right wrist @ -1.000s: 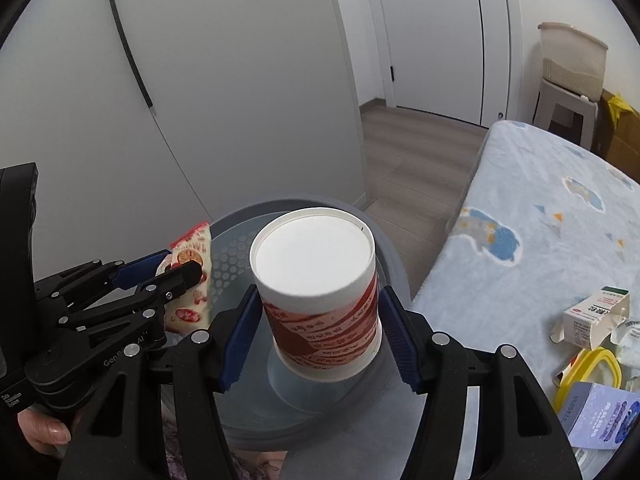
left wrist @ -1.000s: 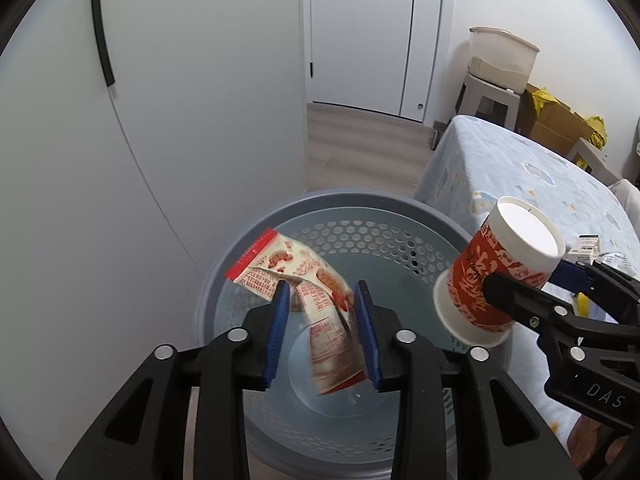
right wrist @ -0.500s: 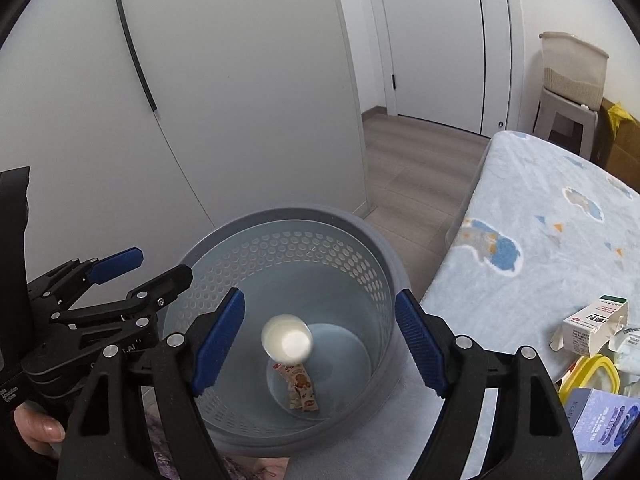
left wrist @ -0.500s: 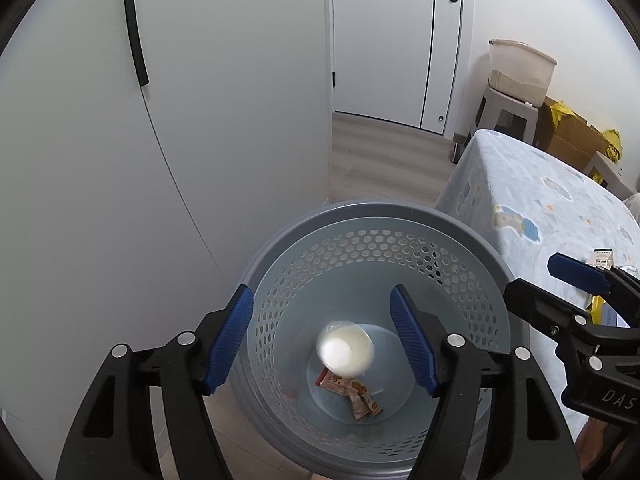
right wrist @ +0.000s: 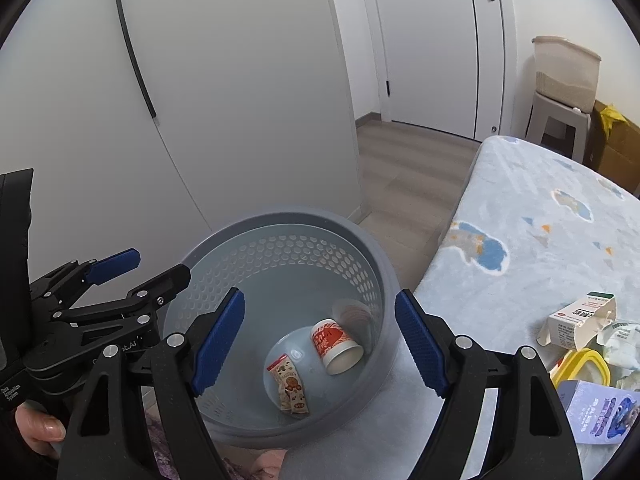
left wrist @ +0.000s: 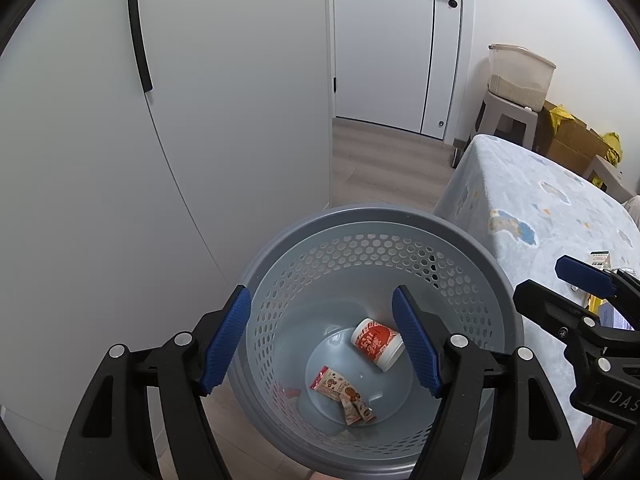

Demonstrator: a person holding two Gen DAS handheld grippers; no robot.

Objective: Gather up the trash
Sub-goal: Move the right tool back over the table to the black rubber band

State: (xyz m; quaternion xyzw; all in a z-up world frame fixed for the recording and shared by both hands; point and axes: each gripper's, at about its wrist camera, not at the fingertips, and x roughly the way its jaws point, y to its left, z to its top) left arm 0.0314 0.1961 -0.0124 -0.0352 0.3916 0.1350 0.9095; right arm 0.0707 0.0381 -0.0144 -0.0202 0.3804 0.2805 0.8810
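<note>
Your left gripper (left wrist: 322, 338) and right gripper (right wrist: 320, 338) both hang over the grey bin (left wrist: 472, 240), jaws spread wide, nothing between them. Red-and-white cup (left wrist: 376, 343) lies on its side at the bin bottom, snack wrapper (left wrist: 342, 394) just beside it. More trash, a carton (right wrist: 582, 320), sits on the table (right wrist: 520, 216).

A home bedroom: patterned bedspread (right wrist: 540, 240), white wardrobe doors (left wrist: 200, 100), wood floor (left wrist: 384, 160), plastic stool (right wrist: 560, 120).
</note>
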